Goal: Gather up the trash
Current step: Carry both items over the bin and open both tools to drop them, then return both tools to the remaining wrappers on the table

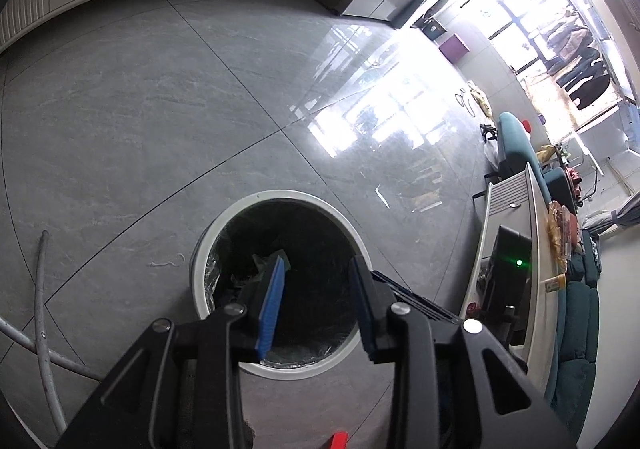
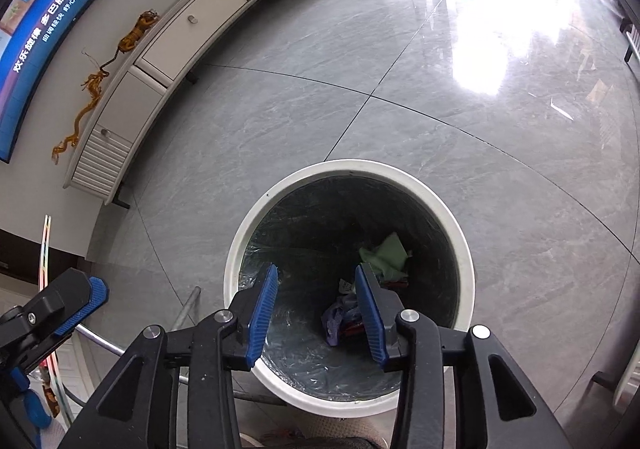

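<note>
The grey tiled floor [image 2: 400, 49] carries the white-rimmed trash bin [image 2: 466, 249], lined in black plastic. Green paper [image 2: 386, 255] and a purple wrapper [image 2: 336, 319] already lie at its bottom. The right gripper [image 2: 316, 313] and left gripper [image 1: 316, 301] hover over the opening, both spread and empty. Risk, as I judge it: a low swing could clip the rim and tip the bin.

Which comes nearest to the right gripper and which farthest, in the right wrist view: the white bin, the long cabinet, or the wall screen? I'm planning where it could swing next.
From the right gripper, open over the bin:
1. White bin, directly below the fingers.
2. Long cabinet, across the floor, upper left.
3. Wall screen, on the wall behind the cabinet, far upper left.
</note>
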Demonstrator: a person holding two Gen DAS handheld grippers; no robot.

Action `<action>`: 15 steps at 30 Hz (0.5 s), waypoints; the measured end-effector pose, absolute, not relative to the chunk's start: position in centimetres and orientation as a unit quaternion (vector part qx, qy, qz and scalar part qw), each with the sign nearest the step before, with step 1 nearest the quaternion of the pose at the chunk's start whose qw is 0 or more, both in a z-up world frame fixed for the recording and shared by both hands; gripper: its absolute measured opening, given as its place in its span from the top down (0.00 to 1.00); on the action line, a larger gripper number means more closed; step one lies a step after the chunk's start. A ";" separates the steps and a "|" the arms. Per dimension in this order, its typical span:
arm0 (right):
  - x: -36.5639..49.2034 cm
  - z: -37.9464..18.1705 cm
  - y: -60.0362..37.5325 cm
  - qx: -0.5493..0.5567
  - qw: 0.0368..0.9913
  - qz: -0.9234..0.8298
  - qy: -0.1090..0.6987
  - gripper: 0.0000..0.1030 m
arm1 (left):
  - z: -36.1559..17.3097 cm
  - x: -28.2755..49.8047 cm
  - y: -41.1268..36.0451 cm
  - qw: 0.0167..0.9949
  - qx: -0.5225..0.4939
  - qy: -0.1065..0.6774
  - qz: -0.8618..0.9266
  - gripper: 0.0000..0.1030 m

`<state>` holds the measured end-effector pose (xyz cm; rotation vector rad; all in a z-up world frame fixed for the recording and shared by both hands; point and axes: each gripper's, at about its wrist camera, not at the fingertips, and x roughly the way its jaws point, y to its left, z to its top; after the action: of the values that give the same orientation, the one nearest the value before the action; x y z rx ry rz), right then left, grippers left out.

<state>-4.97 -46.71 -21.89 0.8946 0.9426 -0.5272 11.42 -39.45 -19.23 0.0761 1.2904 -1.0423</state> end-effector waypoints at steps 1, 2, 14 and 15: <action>-4.9 -21.8 -46.7 0.411 0.764 -0.243 0.433 0.62 | -19.0 11.4 -39.4 0.677 0.035 0.570 -0.464 0.68; -4.8 -21.8 -46.7 0.411 0.765 -0.243 0.433 0.62 | -18.8 11.4 -39.3 0.681 0.036 0.566 -0.464 0.68; -4.5 -17.7 -45.3 0.396 0.791 -0.236 0.403 0.58 | -13.5 11.7 -33.6 0.751 0.036 0.499 -0.432 0.56; -4.4 -17.2 -45.0 0.393 0.795 -0.233 0.399 0.58 | -12.9 11.7 -32.9 0.758 0.035 0.492 -0.427 0.56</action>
<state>-4.43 -45.03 -17.18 0.8449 0.8585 -0.5001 11.71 -32.91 -12.89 0.0771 1.0720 -0.9308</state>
